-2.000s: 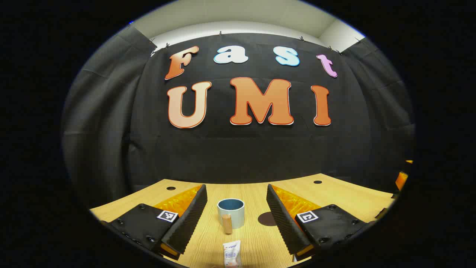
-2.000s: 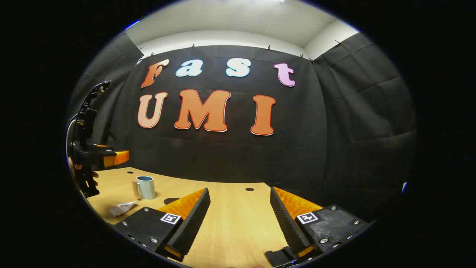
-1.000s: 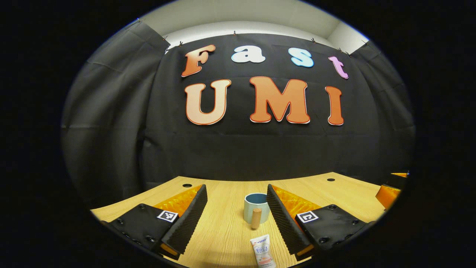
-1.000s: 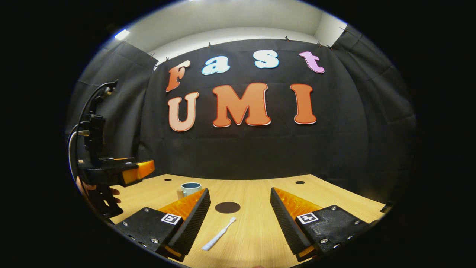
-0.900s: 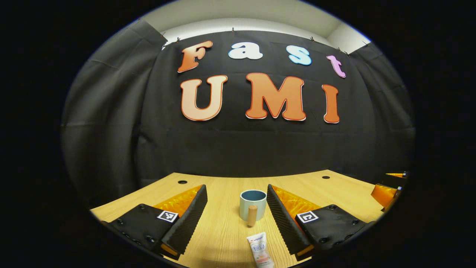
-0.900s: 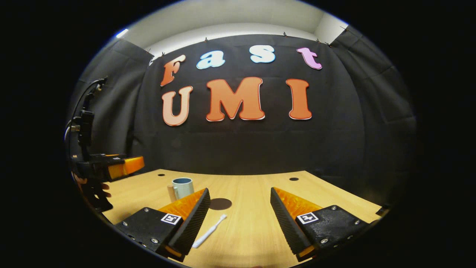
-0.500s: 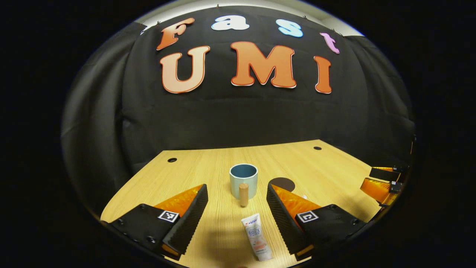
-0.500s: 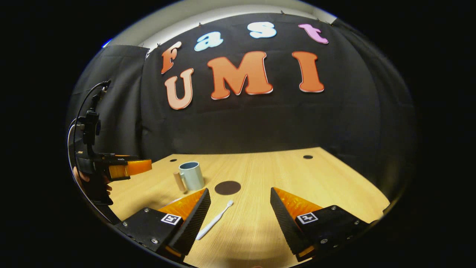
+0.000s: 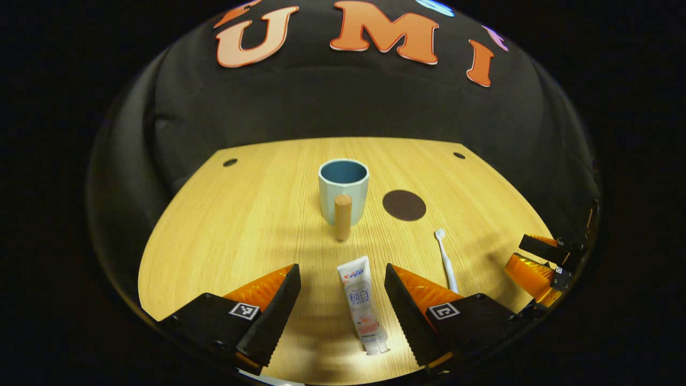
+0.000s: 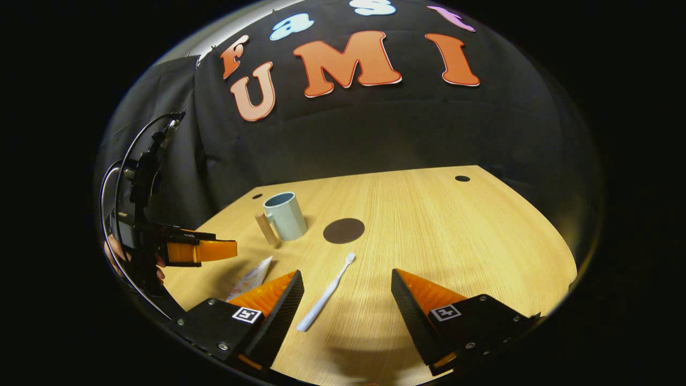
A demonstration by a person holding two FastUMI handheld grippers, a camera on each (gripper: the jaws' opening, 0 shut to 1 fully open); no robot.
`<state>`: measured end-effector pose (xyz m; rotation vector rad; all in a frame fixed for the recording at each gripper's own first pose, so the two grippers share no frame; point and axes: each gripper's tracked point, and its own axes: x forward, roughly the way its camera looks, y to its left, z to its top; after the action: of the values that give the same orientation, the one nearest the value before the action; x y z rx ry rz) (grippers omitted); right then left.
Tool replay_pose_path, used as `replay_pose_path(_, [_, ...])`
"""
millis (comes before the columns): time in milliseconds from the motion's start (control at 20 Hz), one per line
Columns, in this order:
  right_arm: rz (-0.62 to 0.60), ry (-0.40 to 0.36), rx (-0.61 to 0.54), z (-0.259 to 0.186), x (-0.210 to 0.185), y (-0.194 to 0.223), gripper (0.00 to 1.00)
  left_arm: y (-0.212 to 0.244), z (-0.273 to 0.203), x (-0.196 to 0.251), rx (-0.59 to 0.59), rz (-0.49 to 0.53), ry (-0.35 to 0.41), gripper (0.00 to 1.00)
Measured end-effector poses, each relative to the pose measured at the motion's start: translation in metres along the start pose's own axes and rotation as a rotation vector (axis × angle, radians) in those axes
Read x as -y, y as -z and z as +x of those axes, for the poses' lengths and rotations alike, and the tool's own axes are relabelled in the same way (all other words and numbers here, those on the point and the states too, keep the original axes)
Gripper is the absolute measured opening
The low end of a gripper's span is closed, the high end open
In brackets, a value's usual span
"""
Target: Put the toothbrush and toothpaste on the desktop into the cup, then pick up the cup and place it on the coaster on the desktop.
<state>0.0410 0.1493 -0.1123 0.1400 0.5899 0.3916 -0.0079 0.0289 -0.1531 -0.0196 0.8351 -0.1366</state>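
You were at the very first step: nothing was in the cup (image 9: 343,185) yet, and both tools hung over the desktop (image 9: 241,214) with nothing held. Your left gripper (image 9: 342,300) had its fingers spread wide, with the toothpaste (image 9: 361,305) lying flat between them, on the near side of the cup and well short of its wooden handle (image 9: 342,217). Your right gripper (image 10: 347,300) was spread just as wide above the toothbrush (image 10: 325,293), which lay nearer you than the cup and off to its right, its head pointing toward the coaster (image 10: 343,230). The coaster sat just to the right of the cup, bare.

By my reading, the next move called for lowering the left fingers astride the toothpaste and closing on the tube's middle. It looked soft and flat, so a pinch near the cap end might have let it flop on the way to the cup.
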Motion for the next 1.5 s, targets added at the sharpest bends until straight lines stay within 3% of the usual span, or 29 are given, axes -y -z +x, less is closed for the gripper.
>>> replay_pose_path(350, [0.039,-0.035,-0.120,0.017,-0.010,0.015,0.99,0.038,0.007,0.010,-0.394,-0.071,0.016,0.95])
replay_pose_path(450, [0.036,-0.023,-0.154,0.023,-0.008,0.021,0.99,0.038,0.011,0.008,-0.439,-0.089,0.001,0.89])
replay_pose_path(500, [0.036,-0.015,-0.166,0.026,-0.008,0.023,0.99,0.036,0.015,0.007,-0.460,-0.094,-0.005,0.76])
replay_pose_path(550, [0.036,-0.013,-0.174,0.026,-0.009,0.025,0.99,0.039,0.019,0.007,-0.485,-0.105,-0.006,0.69])
replay_pose_path(650, [0.040,-0.008,-0.184,0.027,-0.009,0.025,0.99,0.039,0.021,0.009,-0.491,-0.095,-0.016,0.66])
replay_pose_path(750, [0.046,-0.001,-0.206,0.030,-0.008,0.030,0.98,0.032,0.014,0.016,-0.497,-0.078,-0.025,0.46])
replay_pose_path(850, [0.052,0.017,-0.227,0.035,-0.004,0.034,0.98,0.025,0.018,0.020,-0.474,-0.070,-0.017,0.45])
replay_pose_path(900, [0.060,0.027,-0.236,0.036,-0.002,0.035,0.97,0.025,0.018,0.024,-0.479,-0.058,-0.006,0.36])
replay_pose_path(1000, [0.078,0.036,-0.263,0.039,-0.001,0.038,0.97,0.014,0.021,0.028,-0.452,-0.070,0.012,0.34])
replay_pose_path(1050, [0.095,0.032,-0.282,0.040,-0.002,0.040,0.97,0.010,0.024,0.028,-0.449,-0.045,0.017,0.23])
replay_pose_path(1300, [0.214,0.030,-0.397,0.050,-0.019,0.055,0.86,0.001,0.027,0.028,-0.425,-0.065,0.017,0.23])
replay_pose_path(1500, [0.290,0.101,-0.468,0.055,-0.017,0.064,0.75,-0.002,0.026,0.029,-0.420,-0.056,0.009,0.23])
